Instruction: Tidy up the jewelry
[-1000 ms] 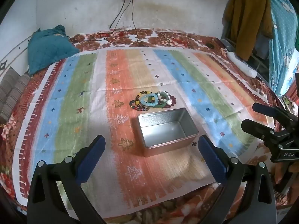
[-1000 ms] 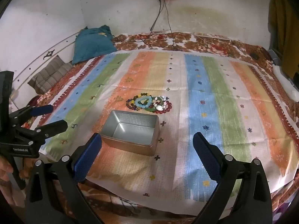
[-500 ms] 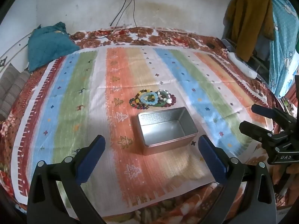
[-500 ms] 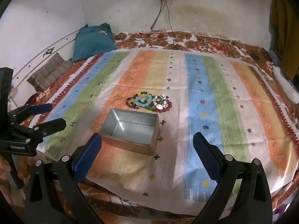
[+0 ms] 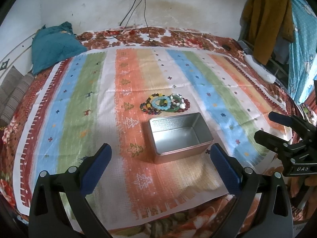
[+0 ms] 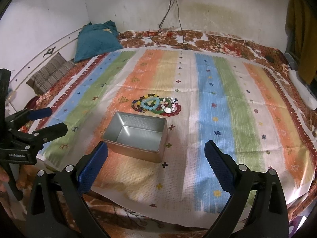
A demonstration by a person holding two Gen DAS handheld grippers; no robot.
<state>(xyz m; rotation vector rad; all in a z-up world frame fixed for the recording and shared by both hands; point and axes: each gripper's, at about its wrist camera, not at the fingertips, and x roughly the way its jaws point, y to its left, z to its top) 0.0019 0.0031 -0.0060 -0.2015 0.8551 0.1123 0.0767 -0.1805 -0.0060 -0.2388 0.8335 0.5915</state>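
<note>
Our left wrist view looked forward between its own fingers from the bed's near edge, our right wrist view likewise from farther right, both angled down, sharing the tin (image 5: 180, 136) (image 6: 136, 136) ahead of the tongs, well apart.

- The left gripper (image 5: 160, 152) has black plastic arms, each tipped with a blue ribbed pad.
- Round silver screws stud its arms.
- The right gripper (image 6: 156, 153) is built alike: black frame, blue textured pads, silver screws.
- Seen from the side, each black body carries white lettering, partly legible.
- A fingertip (image 6: 3, 178) shows at the left gripper's handle.
</note>
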